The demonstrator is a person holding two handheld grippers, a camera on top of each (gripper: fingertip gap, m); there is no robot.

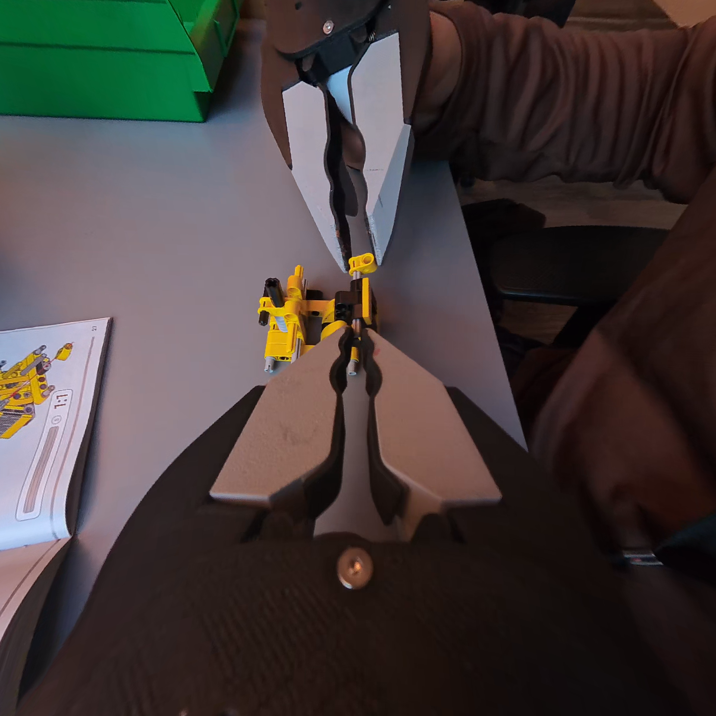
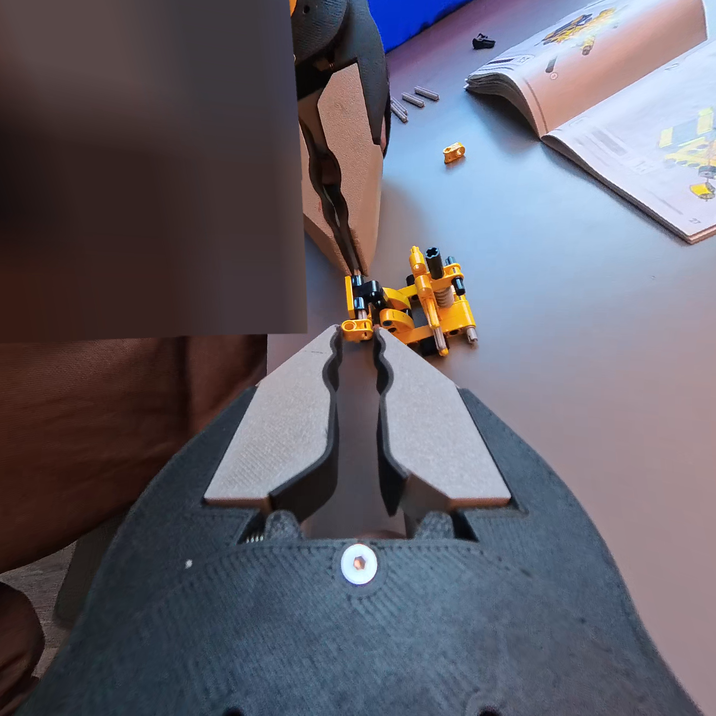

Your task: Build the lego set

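A small yellow and black lego assembly [image 1: 306, 317] lies on the grey table near its right edge; it also shows in the right wrist view [image 2: 422, 306]. My left gripper [image 1: 356, 335] is shut on one end of a grey axle [image 1: 351, 366] that runs through the assembly's black and yellow side. My right gripper [image 2: 356, 332] faces it from the other end and is shut on a small yellow connector [image 2: 354, 329] that sits at the axle's tip. In the left wrist view the right gripper [image 1: 362, 267] comes down from the top with the connector [image 1: 362, 264] between its fingertips. In the right wrist view the left gripper [image 2: 358, 271] comes down from the top.
An open instruction booklet [image 2: 600, 116] lies beside the assembly, also seen at the left [image 1: 46, 418]. A loose yellow connector [image 2: 453, 152], several grey pins [image 2: 414, 98] and a black piece [image 2: 483, 42] lie beyond. Green bins [image 1: 104, 58] stand at the back. A black chair [image 1: 573, 263] is past the table edge. Less than 4 cm separates the two grippers' tips. Left tips and right tips are each some 30 centimetres from the black piece [image 2: 483, 42].
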